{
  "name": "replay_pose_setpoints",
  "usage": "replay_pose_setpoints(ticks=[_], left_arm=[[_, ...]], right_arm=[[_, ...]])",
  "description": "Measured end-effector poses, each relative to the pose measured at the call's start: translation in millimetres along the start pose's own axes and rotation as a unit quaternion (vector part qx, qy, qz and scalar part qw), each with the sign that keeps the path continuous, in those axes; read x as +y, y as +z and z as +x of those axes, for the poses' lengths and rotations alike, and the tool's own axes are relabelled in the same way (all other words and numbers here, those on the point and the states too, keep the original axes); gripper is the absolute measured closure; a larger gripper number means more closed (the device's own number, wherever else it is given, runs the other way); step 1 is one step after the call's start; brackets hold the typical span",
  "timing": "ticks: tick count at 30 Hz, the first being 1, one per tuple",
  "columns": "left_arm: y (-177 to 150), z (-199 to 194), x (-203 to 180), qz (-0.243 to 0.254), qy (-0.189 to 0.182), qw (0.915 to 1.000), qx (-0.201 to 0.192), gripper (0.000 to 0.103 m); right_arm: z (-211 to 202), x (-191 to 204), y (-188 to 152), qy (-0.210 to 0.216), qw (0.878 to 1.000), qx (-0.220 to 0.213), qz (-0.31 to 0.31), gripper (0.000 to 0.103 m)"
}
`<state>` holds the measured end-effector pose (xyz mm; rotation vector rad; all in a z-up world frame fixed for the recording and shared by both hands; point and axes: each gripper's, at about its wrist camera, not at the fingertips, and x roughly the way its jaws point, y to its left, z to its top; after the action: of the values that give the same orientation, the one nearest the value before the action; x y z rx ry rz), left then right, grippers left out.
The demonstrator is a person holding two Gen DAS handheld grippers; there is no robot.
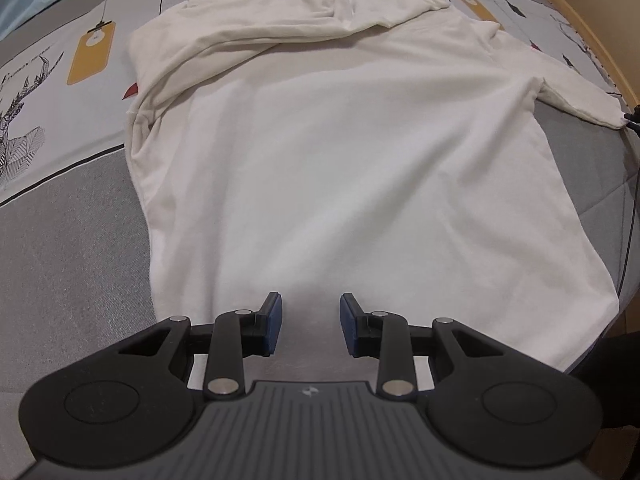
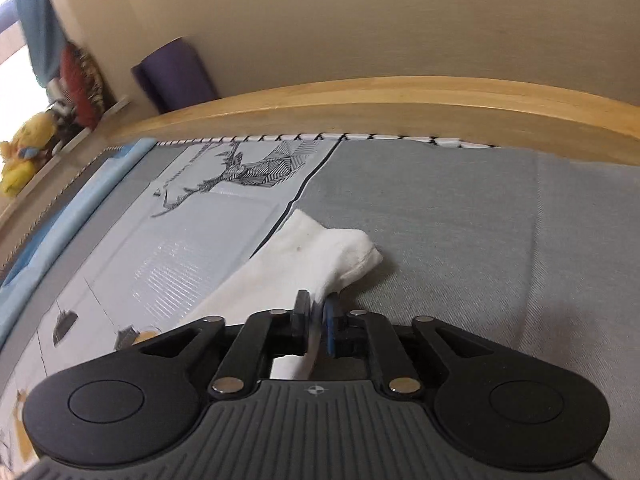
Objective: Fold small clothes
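The shirt (image 1: 360,168) was cream-white. The bedsheet (image 1: 72,240) was grey, with pale panels printed with black line-drawn deer and mustard tags. The bed rail (image 2: 400,96) was honey-coloured wood.

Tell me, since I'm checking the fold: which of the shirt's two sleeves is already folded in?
The far-left sleeve, laid across the white shirt near the collar. The right sleeve sticks out sideways onto the bedspread.

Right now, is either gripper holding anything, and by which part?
The right gripper pinches the white shirt by the edge of one sleeve, near its cuff. The left gripper is open above the shirt's hem, holding nothing.
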<state>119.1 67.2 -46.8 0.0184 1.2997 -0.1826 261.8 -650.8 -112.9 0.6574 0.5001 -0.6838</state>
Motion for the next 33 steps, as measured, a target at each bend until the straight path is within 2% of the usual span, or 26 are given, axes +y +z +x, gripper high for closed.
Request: replay_pose_setpoints(ticks=[3, 6, 9, 11, 13, 17, 19, 22, 29, 31, 32, 33], left_arm=[[-1, -6, 6, -0.006, 0.002, 1.0, -0.006, 0.068], [-4, -11, 11, -0.018, 0.004, 0.9998, -0.013, 0.068], [-10, -15, 18, -0.026, 0.013, 0.9995, -0.013, 0.068], [-15, -18, 25, -0.032, 0.015, 0.9993, -0.014, 0.068], [-21, -23, 33, -0.038, 0.017, 0.999, -0.017, 0.068], [-34, -30, 47, -0.052, 0.02, 0.9983, -0.02, 0.068], [-40, -33, 52, -0.054, 0.023, 0.9981, -0.02, 0.068], [-52, -37, 57, -0.054, 0.023, 0.9981, -0.019, 0.068], [-79, -40, 67, -0.046, 0.038, 0.9982, -0.005, 0.068], [-83, -41, 70, -0.049, 0.04, 0.998, -0.003, 0.068], [-85, -42, 71, -0.051, 0.04, 0.9979, -0.003, 0.068], [-86, -42, 72, -0.053, 0.04, 0.9978, -0.002, 0.068]], right_arm=[[-30, 22, -3, 0.011, 1.0, -0.008, -0.006, 0.071], [-61, 50, -10, 0.057, 0.998, 0.004, -0.035, 0.07], [-97, 83, -33, 0.13, 0.985, 0.054, -0.099, 0.07], [-120, 102, -58, 0.177, 0.967, 0.107, -0.15, 0.07], [-145, 116, -94, 0.219, 0.937, 0.177, -0.208, 0.069], [-194, 117, -165, 0.241, 0.88, 0.263, -0.312, 0.069], [-212, 109, -191, 0.237, 0.863, 0.288, -0.341, 0.068], [-231, 91, -220, 0.212, 0.855, 0.309, -0.358, 0.068], [-253, 67, -252, 0.191, 0.856, 0.331, -0.348, 0.07], [-260, 67, -256, 0.199, 0.849, 0.325, -0.366, 0.094], [-266, 66, -255, 0.203, 0.848, 0.32, -0.371, 0.099], [-271, 66, -252, 0.203, 0.851, 0.31, -0.373, 0.1]])
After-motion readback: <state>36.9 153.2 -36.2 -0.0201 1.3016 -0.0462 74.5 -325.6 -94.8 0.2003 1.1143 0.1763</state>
